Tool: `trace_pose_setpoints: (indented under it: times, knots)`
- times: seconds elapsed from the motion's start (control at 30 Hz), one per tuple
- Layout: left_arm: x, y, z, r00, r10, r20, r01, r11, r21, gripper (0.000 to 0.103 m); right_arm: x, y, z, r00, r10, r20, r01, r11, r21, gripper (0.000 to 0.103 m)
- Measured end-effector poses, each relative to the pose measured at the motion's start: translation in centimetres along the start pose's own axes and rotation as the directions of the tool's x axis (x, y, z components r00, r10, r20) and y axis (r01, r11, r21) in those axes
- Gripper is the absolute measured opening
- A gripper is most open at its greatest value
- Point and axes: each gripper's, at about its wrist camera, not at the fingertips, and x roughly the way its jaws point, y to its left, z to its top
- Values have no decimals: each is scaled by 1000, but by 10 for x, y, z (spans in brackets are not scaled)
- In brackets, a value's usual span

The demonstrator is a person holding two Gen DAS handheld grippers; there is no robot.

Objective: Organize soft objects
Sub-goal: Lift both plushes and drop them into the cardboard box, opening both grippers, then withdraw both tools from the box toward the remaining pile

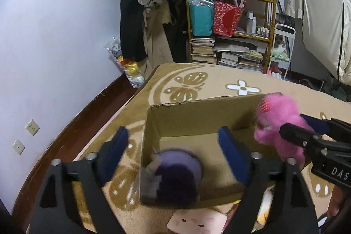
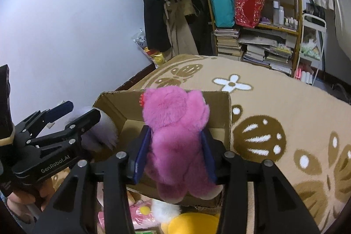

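An open cardboard box (image 1: 197, 115) (image 2: 226, 115) stands on the rug. A purple plush (image 1: 179, 177) lies in the box at its near left, blurred; it also shows in the right wrist view (image 2: 103, 128). My left gripper (image 1: 173, 152) is open and empty above it, also seen from the right wrist view (image 2: 72, 115). My right gripper (image 2: 175, 152) is shut on a pink plush toy (image 2: 177, 133) and holds it over the box's near edge; the toy (image 1: 278, 122) also shows at the box's right side in the left wrist view.
More soft toys lie in front of the box: a pale pink one (image 1: 197, 220), a yellow one (image 2: 190, 223), a white one (image 2: 164, 209). A beige patterned rug (image 2: 285, 102) covers the floor. A cluttered shelf (image 1: 232, 32) and hanging coats (image 1: 153, 14) stand at the back.
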Motion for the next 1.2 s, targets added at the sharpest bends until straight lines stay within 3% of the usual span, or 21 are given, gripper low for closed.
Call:
trace_pose_setpoints:
  times: [0.07,0.2,0.37,0.83,1.2]
  knots:
    - [-1,1,0,1000,-6,-10,6,1000,-2,99,0,1,0,1000,-4,-6,4,1000,7,66]
    - [-1,3,0,999,2,-39,-2,1000,3,100,-6,5,0,1000,-29,0,29,1000,-11,88]
    - [-6,7,-3,998,40,-46,-40,999,7,102,-16,8,2,999,-36,16,36,999,-18,101]
    - [-54,24,-19,996,78,-47,-79,997,-22,103,-57,5,-6,997,-68,29,68,998,0,102]
    - [-86,8,-36,996,79,-38,-77,996,42,103,-96,2,-19,994,-100,39,99,995,12,103]
